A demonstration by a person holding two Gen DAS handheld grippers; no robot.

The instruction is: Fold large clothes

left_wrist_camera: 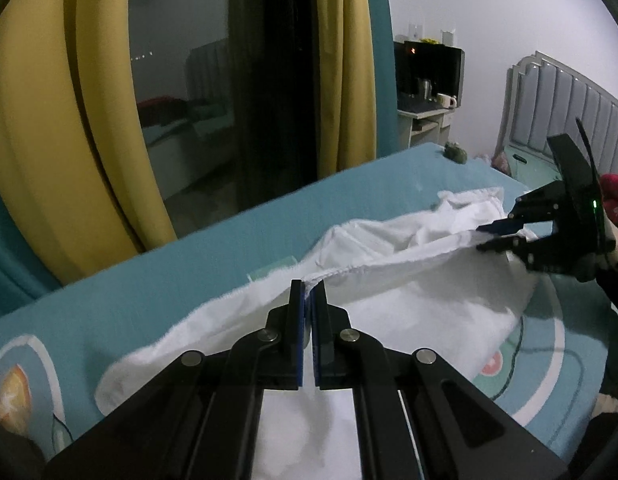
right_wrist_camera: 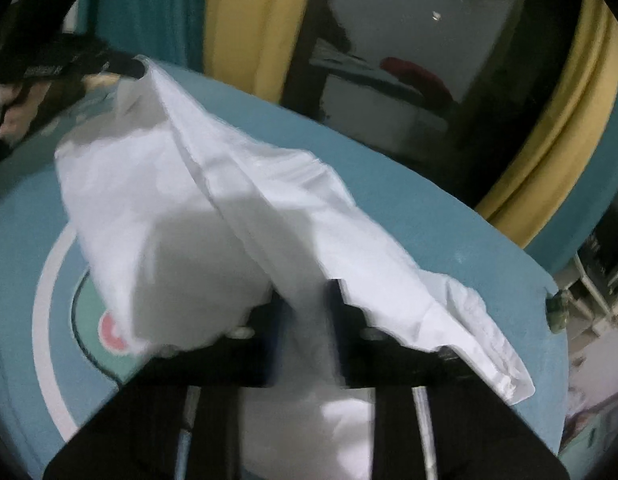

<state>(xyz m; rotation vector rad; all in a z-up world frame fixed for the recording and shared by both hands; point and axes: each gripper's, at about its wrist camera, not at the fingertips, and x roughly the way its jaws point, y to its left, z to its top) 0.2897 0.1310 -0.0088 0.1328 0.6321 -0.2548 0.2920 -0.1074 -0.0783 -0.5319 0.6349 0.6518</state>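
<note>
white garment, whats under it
Under the white garment lies the teal bedsheet with a printed ring. How the print continues beneath the cloth is hidden.

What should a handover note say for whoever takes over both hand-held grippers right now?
Left hand-held gripper: shut on the hem of the white garment.
Right hand-held gripper: shut on the same edge further along; the fabric runs between its fingers.
Garment: partly lifted, its edge strung between the two, the rest bunched on the blue bed sheet.
Done: both grips taken.
Left: spread it flat, then do every fold; no neat fold shows yet.
</note>
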